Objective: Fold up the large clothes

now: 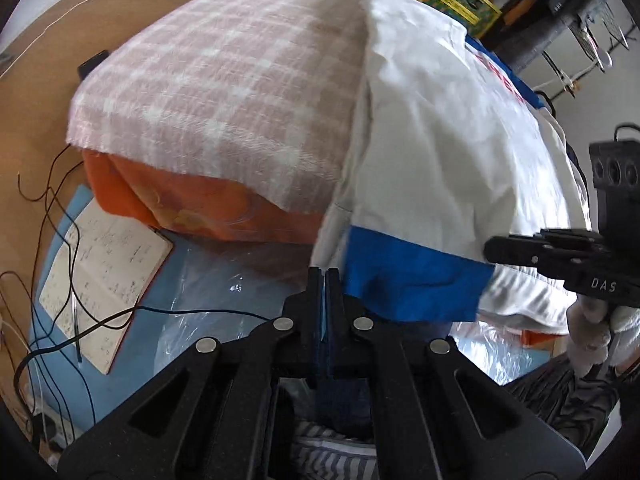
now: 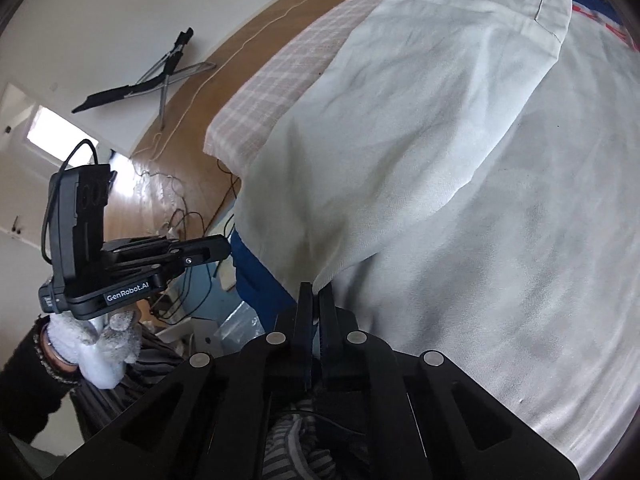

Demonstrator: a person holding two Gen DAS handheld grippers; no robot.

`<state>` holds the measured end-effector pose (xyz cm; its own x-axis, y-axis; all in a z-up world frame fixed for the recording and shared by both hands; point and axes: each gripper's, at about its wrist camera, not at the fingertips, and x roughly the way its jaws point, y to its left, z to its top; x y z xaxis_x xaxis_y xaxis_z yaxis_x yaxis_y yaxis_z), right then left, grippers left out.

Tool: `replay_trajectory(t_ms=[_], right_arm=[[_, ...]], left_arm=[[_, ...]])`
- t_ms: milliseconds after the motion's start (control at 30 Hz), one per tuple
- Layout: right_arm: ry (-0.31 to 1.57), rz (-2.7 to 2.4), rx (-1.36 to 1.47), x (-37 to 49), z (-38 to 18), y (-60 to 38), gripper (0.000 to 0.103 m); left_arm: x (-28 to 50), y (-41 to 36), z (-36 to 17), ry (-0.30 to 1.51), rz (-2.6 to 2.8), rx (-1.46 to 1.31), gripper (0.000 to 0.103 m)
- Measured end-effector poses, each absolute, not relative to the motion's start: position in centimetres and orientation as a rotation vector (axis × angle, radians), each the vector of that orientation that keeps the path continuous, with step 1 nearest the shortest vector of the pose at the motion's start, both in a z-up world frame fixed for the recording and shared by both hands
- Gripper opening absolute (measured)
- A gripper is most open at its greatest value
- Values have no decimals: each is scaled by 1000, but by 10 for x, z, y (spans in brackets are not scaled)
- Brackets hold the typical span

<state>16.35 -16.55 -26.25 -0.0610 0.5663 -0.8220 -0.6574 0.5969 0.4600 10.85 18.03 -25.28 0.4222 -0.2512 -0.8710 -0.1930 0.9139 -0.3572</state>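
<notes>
1. Garment (image 1: pixel 440 160): large, white with blue panels; spread over a pink checked cloth (image 1: pixel 224 92) and an orange cushion (image 1: pixel 200 208), its near edge lifted.
2. Left gripper (image 1: pixel 324 276): jaws brought together; the blue hem (image 1: pixel 412 284) is apparently pinched between them, though the contact itself is hard to make out.
3. Right gripper (image 2: pixel 316 292): jaws closed on the white edge of the garment.
4. Gloved hand (image 2: pixel 96 344): seen carrying the left gripper.
5. Open notebook (image 1: pixel 104 272): laid on a blue surface, crossed by black cables (image 1: pixel 60 208).
</notes>
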Motion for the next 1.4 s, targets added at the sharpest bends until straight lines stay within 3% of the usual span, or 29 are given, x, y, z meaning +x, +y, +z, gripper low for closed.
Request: replay_trajectory(t_ms=[200, 433, 467, 533, 567, 600, 867, 1000, 1133, 1400], right_arm=[[1310, 1021, -98, 160, -245, -178, 5], [1162, 1015, -52, 174, -188, -213, 6], [1147, 1001, -36, 180, -182, -220, 8], [1094, 950, 18, 200, -167, -240, 30], [1066, 926, 44, 210, -161, -248, 36], [1042, 906, 63, 219, -157, -254, 41], [969, 795, 152, 316, -157, -268, 41], [976, 772, 234, 383, -170, -269, 47], [982, 737, 314, 447, -182, -267, 47], [1058, 650, 434, 561, -242, -243, 48]], left_arm=[[101, 194, -201, 999, 0, -425, 0], [141, 166, -130, 856, -81, -400, 0], [149, 161, -125, 845, -89, -403, 0], [176, 148, -116, 819, -102, -396, 0], [185, 145, -115, 817, -108, -398, 0], [199, 140, -118, 814, -120, -413, 0], [284, 99, -169, 916, -218, -424, 0], [298, 79, -199, 990, -271, -362, 0], [300, 70, -238, 1094, -305, -372, 0], [297, 68, -237, 1081, -316, -389, 0]])
